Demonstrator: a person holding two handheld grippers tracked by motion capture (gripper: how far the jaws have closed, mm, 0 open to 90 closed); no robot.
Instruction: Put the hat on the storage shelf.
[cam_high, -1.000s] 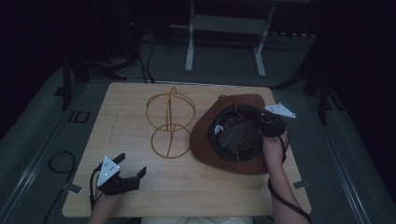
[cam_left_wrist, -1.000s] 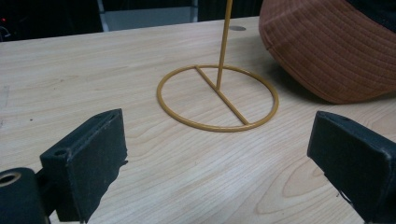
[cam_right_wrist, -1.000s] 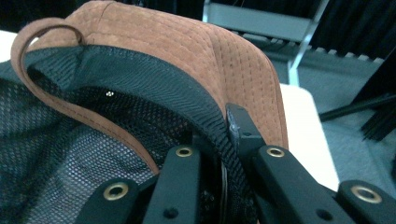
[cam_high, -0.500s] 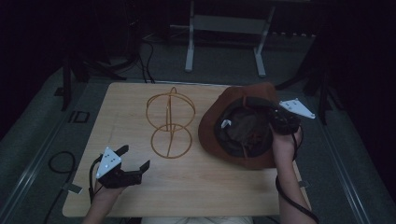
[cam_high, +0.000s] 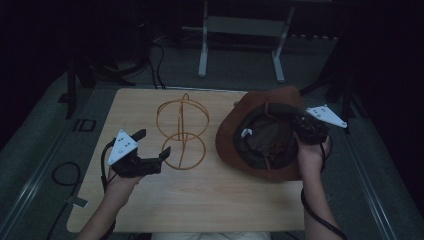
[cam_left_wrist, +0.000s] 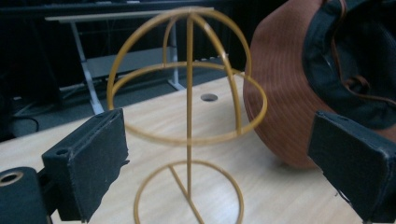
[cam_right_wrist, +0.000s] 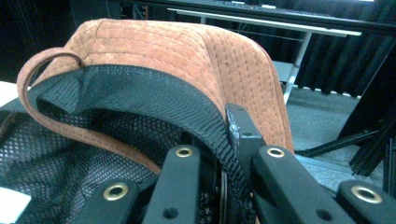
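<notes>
Black grippers (cam_high: 152, 145) (grey plates, brass-looking rivets), trailing black cables.

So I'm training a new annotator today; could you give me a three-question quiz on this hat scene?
1. True or false: the right gripper is shut on the brown hat's rim.
2. What stands between the left gripper's open jaws in the left gripper view?
A. a mug
B. the wire hat stand
C. a box
3. In the high view, on which side of the stand is the hat?

Key: 1 true; 2 B; 3 on the right, opening upward, tilted off the table.
</notes>
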